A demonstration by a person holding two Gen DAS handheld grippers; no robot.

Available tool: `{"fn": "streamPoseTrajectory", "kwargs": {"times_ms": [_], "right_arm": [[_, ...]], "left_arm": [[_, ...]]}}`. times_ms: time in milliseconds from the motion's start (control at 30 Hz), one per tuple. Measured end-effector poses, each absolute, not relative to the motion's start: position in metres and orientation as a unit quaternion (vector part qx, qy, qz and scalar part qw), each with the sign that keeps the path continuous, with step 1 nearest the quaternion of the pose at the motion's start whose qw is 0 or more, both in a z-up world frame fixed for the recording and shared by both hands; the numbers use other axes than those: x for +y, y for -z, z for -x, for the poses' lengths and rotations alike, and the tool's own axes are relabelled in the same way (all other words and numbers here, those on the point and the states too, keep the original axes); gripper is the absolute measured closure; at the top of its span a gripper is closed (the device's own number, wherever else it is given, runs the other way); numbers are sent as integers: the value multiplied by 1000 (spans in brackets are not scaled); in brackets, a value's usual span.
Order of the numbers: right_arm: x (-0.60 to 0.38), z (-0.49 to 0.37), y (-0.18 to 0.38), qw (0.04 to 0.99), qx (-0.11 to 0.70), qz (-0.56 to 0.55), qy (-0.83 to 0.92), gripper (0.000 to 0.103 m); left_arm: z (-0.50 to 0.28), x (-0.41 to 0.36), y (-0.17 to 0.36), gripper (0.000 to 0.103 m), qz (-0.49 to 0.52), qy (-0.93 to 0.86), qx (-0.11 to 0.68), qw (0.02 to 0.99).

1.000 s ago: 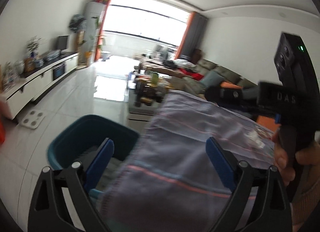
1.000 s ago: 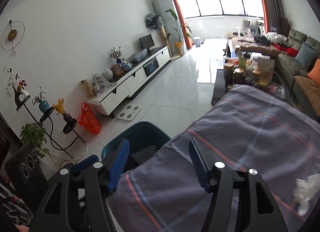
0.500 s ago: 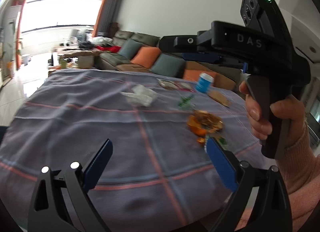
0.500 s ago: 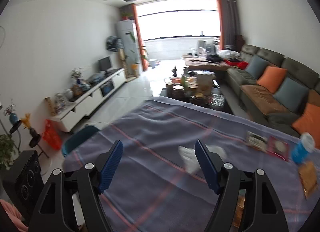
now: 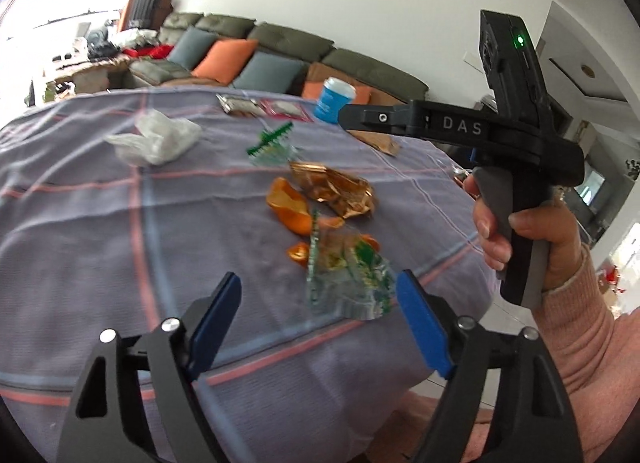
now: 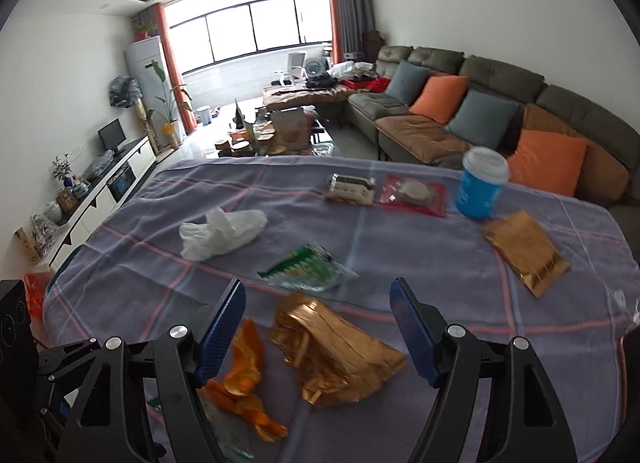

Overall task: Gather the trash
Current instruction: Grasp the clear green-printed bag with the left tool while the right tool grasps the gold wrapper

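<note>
Trash lies on a table with a purple plaid cloth (image 5: 120, 223). A crumpled gold wrapper (image 6: 332, 347) and orange peel (image 6: 244, 375) lie just ahead of my open right gripper (image 6: 318, 327). My open left gripper (image 5: 318, 307) hovers over a clear green-printed wrapper (image 5: 348, 275). The gold wrapper (image 5: 336, 191) and orange peel (image 5: 290, 205) lie beyond it. A white crumpled bag (image 6: 222, 233), a green-white wrapper (image 6: 308, 273), a flat gold packet (image 6: 524, 253), and a blue cup (image 6: 482, 187) lie farther back. Both grippers are empty.
Two small packets (image 6: 384, 189) lie at the table's far side. A sofa with orange and grey cushions (image 6: 480, 111) stands behind the table. A TV cabinet (image 6: 100, 183) lines the left wall. The hand-held right gripper body (image 5: 512, 135) shows at the right of the left wrist view.
Both grippers swung from the blue bin at the table's edge over to the table's trash. They now hover low and close over the wrappers and peel, still open.
</note>
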State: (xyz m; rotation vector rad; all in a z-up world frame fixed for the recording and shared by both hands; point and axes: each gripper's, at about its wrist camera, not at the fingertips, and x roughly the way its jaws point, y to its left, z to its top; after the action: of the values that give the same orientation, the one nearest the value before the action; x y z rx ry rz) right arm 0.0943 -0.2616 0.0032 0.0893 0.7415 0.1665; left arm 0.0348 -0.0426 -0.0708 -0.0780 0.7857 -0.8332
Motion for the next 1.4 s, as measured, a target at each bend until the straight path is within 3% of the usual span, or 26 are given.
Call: {"fn": "streamPoseTrajectory", "kwargs": {"times_ms": [567,900,1000,1067,1400], "right_arm": [[-278,-85,29,912,397,-56,-80,29],[-260,-87,32,911,401,-21,-94,30],[-254,-89,35,909,405,-7,-93,36],[-253,-91,38,906,413,-4,-91,46],[-254,-91,39,904,417,-4,-92,62]], "left_arm": [[-50,-42,79,85,95,433,415,794],[-42,-24,64,92,88,417,388,817],[-40,-13,59,92,89,407,382,825],[-40,-6,57,92,89,396,380,831],[-44,30,53,92,105,354,375,850]]}}
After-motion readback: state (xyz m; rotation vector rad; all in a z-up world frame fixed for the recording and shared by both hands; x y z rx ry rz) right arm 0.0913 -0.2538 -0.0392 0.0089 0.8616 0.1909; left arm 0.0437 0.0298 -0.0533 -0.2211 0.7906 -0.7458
